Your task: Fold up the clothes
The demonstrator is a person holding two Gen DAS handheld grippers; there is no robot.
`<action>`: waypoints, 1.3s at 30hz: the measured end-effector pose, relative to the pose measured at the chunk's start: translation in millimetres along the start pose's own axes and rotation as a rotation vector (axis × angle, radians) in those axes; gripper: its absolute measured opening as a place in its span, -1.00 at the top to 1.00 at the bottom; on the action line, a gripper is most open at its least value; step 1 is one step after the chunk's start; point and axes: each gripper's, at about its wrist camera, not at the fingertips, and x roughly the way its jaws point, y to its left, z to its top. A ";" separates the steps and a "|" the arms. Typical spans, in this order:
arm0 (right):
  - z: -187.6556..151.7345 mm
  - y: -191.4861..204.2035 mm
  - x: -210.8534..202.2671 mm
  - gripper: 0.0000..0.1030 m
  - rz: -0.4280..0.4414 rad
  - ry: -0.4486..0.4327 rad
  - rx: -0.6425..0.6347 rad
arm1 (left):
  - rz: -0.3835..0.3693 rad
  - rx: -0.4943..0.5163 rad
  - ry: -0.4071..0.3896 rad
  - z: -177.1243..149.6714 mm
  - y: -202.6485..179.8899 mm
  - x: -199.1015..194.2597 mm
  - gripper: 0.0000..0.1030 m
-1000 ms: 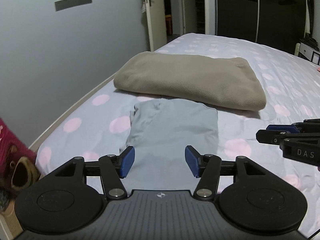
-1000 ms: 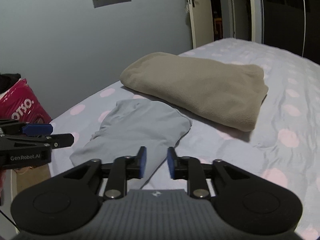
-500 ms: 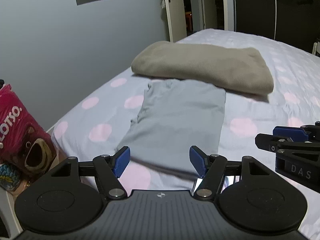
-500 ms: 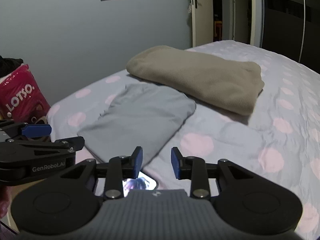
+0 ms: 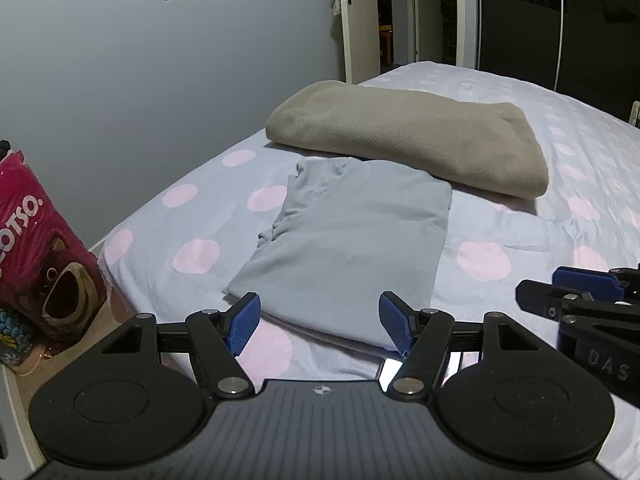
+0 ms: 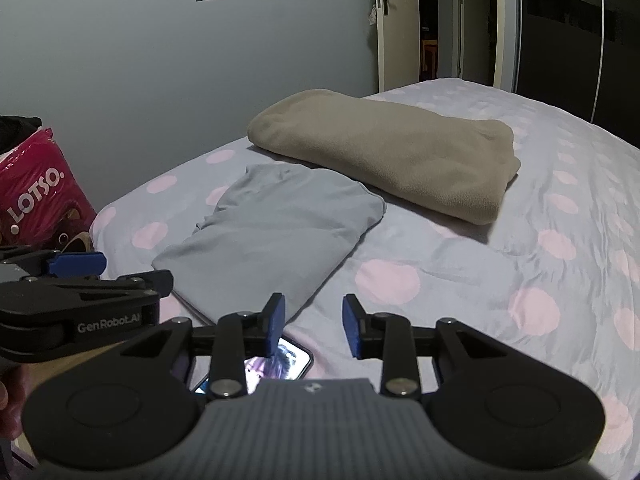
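A grey garment lies folded flat on the bed, near its front corner. Behind it rests a folded tan blanket. My left gripper hovers open just short of the garment's near edge, with nothing between its blue pads. My right gripper is open more narrowly over the sheet, to the right of the garment's near corner, and is also empty. Each gripper shows in the other's view: the right gripper at the right edge, the left gripper at the left.
The bed has a lilac cover with pink dots. A lit phone lies on it under my right gripper. A pink Lotso bag stands on the floor to the left. A grey wall and an open door are behind.
Both grippers have drawn back from the garment toward the bed's near edge, so more of the garment shows. The right jaws stand slightly wider. The phone has come into view.
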 end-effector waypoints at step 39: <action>1.3 -0.1 -7.3 0.14 -0.012 0.000 -0.007 | 0.003 0.001 -0.003 4.2 -9.1 -4.0 -0.25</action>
